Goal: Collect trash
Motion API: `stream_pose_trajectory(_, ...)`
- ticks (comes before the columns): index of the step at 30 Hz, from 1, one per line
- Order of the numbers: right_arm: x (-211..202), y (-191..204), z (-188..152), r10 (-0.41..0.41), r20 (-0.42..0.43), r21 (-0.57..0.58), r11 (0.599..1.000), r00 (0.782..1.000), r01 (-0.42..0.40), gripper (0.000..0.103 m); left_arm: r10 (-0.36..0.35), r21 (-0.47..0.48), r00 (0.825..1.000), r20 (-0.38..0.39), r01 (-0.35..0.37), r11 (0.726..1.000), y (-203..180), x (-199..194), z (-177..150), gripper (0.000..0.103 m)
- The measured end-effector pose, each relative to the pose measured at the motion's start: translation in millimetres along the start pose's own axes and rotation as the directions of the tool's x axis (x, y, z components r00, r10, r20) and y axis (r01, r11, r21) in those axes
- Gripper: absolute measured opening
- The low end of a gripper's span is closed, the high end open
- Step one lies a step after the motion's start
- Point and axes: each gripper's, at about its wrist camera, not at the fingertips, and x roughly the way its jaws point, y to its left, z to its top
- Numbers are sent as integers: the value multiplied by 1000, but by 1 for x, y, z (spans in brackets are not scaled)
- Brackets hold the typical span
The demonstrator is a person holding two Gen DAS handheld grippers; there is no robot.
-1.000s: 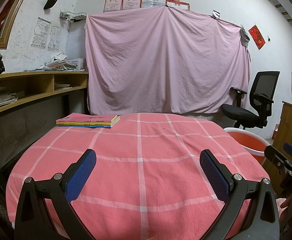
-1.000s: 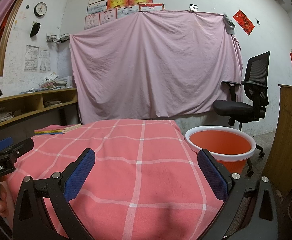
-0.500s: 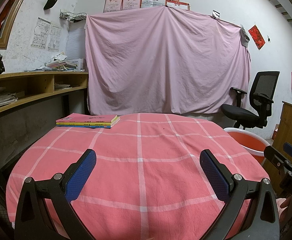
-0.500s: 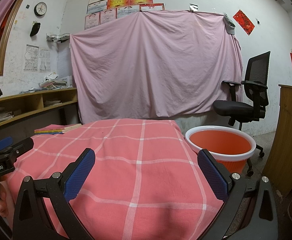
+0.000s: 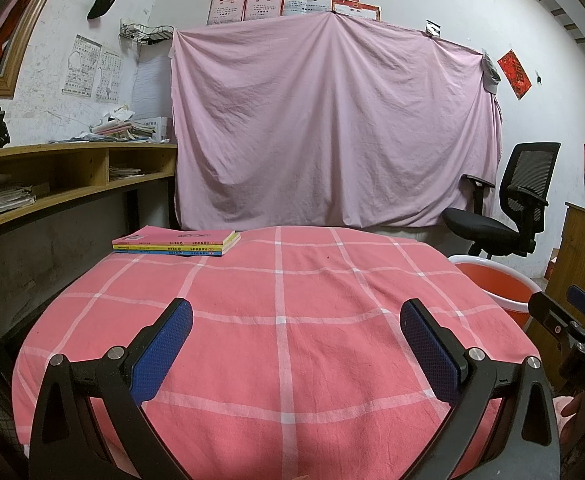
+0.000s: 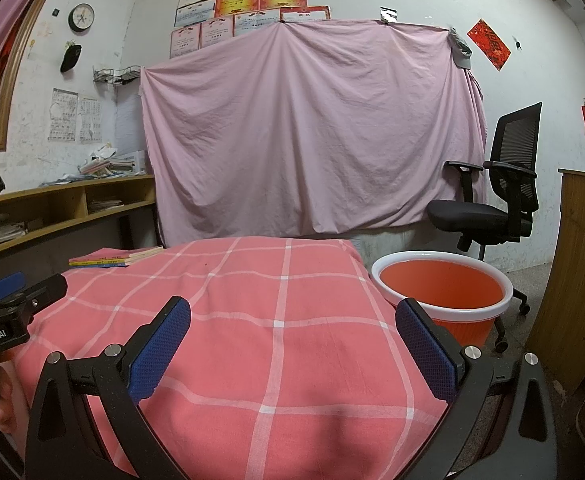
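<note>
Left wrist view: left gripper (image 5: 296, 320) hovers low over the near edge of a table covered in a pink checked cloth (image 5: 312, 300), blue pads spread wide, nothing between them. Right wrist view shows the same for the right gripper (image 6: 292, 320): jaws wide apart, empty, aimed over the cloth's near right part. Each gripper's tip shows at the edge of the other's view, so they sit side by side, apart, at the near side of the table.

Trash: none visible on the cloth in either view. Only a small dark speck (image 5: 327, 257) shows toward the far middle, too small to tell what it is. Orange bucket (image 6: 440, 284) with a white rim stands on the floor just beside the table's right edge, likely the bin, set low and close so things can be dropped in from the table. Its inside looks bare from the right wrist view.

Stack of thin books (image 5: 176, 242) lies at the far left corner, neat and flat, looks like belongings, not trash. Pink sheet (image 5: 332, 128) hangs on the far wall, office chair (image 6: 492, 208) far right, wooden shelves (image 5: 52, 176) on the left.

Judgement: both grippers look parked in a ready or finished pose; with nothing to pick in sight, the task is either done or not begun, cannot tell which.
</note>
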Motion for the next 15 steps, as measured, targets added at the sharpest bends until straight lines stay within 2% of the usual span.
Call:
stream_pose_trajectory(6,0,0,0,0,0,0,1000,1000,0,103,-4,-4,1000,-18,4,1000,2,1,1,102)
stream_pose_trajectory(15,0,0,1,0,-1,0,1000,1000,0,103,13,-12,1000,-3,-13,1000,0,-1,3,102)
